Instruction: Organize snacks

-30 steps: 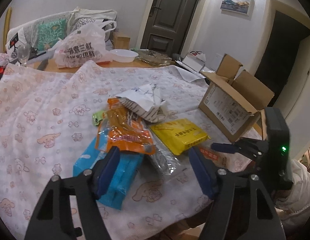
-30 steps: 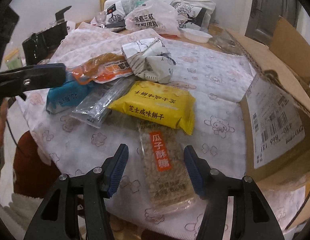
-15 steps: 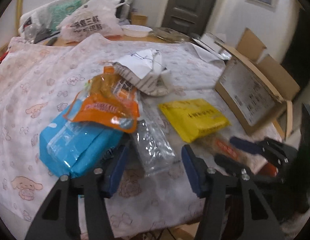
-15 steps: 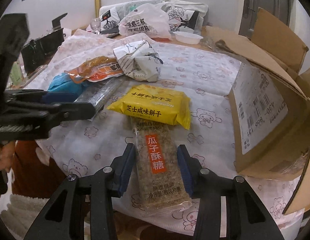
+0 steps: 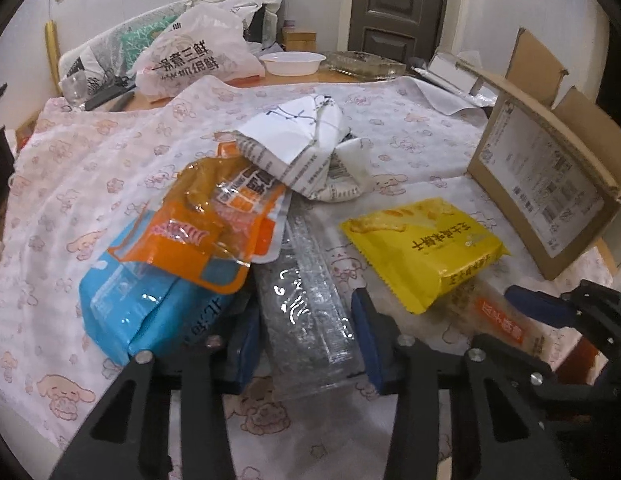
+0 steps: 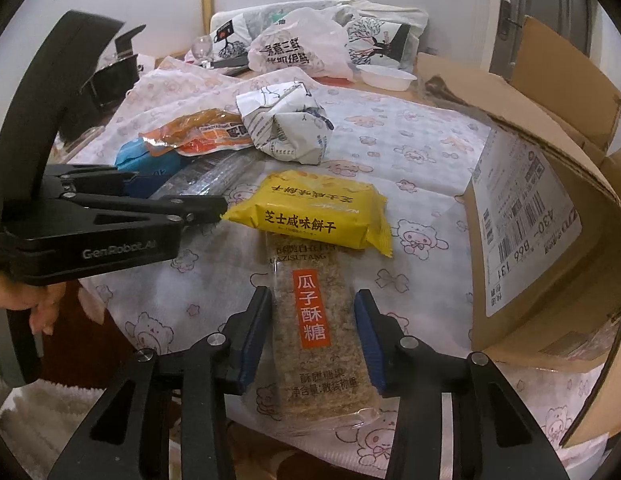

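Two claws work the worktop (image 6: 410,208): the right claw (image 6: 312,336) grips the bar labelled 瓜子酥糖 (image 6: 312,312) below the yellow 芝士咸味饼干 pack (image 6: 310,212), while the left claw (image 5: 306,334), marked GenRobot.AI, is closing around a clear packet (image 5: 306,304).

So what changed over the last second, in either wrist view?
The left gripper came down over the clear pack and its jaws are closing around it. The right gripper narrowed onto the seed bar, pads now at its edges. The yellow pack, orange pouch, blue pack and box lie as before.
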`<state>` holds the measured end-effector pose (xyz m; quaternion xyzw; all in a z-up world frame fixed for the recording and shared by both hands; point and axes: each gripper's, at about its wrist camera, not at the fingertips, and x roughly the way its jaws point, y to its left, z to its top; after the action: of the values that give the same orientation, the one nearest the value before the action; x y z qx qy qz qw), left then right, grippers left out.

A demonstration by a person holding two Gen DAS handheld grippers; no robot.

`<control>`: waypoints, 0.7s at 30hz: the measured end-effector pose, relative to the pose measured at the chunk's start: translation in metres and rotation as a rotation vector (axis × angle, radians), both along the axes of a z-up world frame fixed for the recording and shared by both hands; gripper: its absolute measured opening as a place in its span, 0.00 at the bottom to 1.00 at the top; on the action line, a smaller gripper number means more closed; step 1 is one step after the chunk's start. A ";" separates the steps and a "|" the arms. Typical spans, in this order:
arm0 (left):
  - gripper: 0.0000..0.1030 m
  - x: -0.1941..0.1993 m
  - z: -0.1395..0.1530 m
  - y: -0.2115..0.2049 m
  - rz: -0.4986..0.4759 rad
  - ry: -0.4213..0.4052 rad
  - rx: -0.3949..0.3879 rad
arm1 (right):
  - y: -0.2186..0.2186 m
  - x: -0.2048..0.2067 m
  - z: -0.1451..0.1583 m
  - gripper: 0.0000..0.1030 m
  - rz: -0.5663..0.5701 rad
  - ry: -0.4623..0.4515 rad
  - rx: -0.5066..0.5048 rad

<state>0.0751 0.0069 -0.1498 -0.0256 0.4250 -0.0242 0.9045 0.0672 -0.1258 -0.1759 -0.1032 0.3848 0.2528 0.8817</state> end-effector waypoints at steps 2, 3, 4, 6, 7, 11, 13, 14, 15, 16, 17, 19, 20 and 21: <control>0.38 -0.005 0.003 0.002 -0.019 -0.001 -0.025 | -0.003 0.000 0.003 0.37 -0.009 0.012 0.036; 0.38 -0.008 0.006 0.002 -0.032 -0.005 -0.034 | -0.005 0.001 0.005 0.37 -0.010 0.015 0.047; 0.37 -0.012 0.009 0.002 -0.046 -0.007 -0.042 | -0.007 0.002 0.006 0.37 -0.011 0.028 0.063; 0.35 -0.020 0.012 0.000 -0.076 -0.001 -0.049 | -0.010 0.005 0.010 0.37 0.002 0.075 0.110; 0.35 -0.023 0.013 -0.001 -0.088 0.002 -0.050 | -0.010 0.006 0.010 0.37 0.017 0.103 0.128; 0.35 -0.038 0.009 0.001 -0.127 0.034 -0.048 | 0.001 -0.005 0.008 0.37 0.069 0.096 0.033; 0.35 -0.045 0.005 0.003 -0.140 0.052 -0.046 | 0.004 -0.009 0.006 0.37 0.079 0.093 0.011; 0.35 -0.048 0.003 0.003 -0.146 0.061 -0.043 | 0.004 -0.009 0.005 0.37 0.083 0.100 0.010; 0.35 -0.052 0.004 0.003 -0.152 0.053 -0.036 | 0.004 -0.010 0.005 0.37 0.087 0.099 0.006; 0.36 -0.054 0.003 0.003 -0.152 0.056 -0.036 | 0.005 -0.011 0.005 0.38 0.093 0.093 -0.005; 0.37 -0.054 0.004 0.003 -0.150 0.054 -0.036 | 0.006 -0.012 0.004 0.39 0.100 0.085 -0.019; 0.43 -0.054 0.003 0.003 -0.136 0.050 -0.024 | 0.009 -0.013 0.003 0.39 0.111 0.068 -0.045; 0.47 -0.053 0.002 0.003 -0.125 0.047 -0.015 | 0.010 -0.013 0.002 0.40 0.120 0.061 -0.055; 0.47 -0.050 0.002 0.002 -0.117 0.041 -0.004 | 0.011 -0.015 0.002 0.41 0.129 0.053 -0.061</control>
<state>0.0248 0.0089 -0.1480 -0.0030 0.4441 -0.0772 0.8926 0.0527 -0.1152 -0.1736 -0.1479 0.4081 0.2997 0.8496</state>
